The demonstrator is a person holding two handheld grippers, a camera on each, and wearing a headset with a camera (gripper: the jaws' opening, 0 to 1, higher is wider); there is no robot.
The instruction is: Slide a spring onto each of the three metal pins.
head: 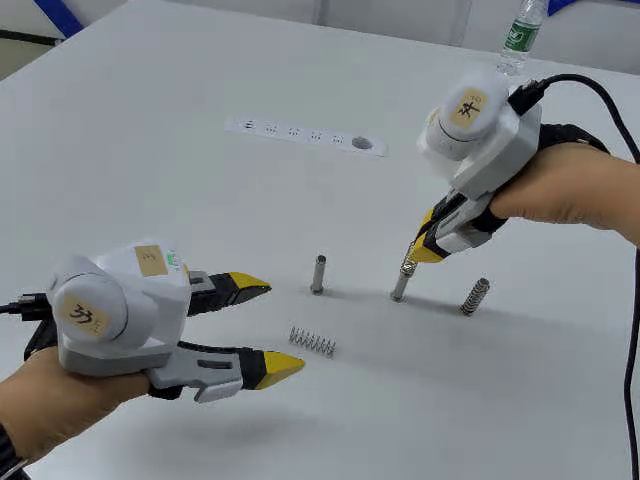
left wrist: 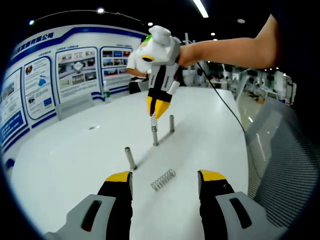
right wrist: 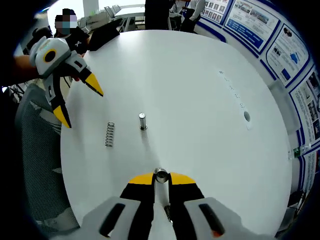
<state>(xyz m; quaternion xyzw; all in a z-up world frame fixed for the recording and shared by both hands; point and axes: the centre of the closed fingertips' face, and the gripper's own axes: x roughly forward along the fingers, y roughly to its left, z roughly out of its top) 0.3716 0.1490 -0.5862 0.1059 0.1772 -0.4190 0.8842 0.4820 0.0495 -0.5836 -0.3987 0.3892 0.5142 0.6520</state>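
right gripper: I have its yellow-tipped jaws pinched on a small steel coil spring, with the gripper angled down toward the white table.
held spring: it sits at the top of the middle upright metal pin, touching it.
left gripper: its jaws are apart and hold nothing, low over the table.
loose spring: it lies flat just ahead of my left gripper's jaw tips.
bare pin: it stands upright beyond the loose spring, left of the middle pin.
third spring: it stands slightly tilted right of the middle pin; I cannot tell whether a pin is inside.
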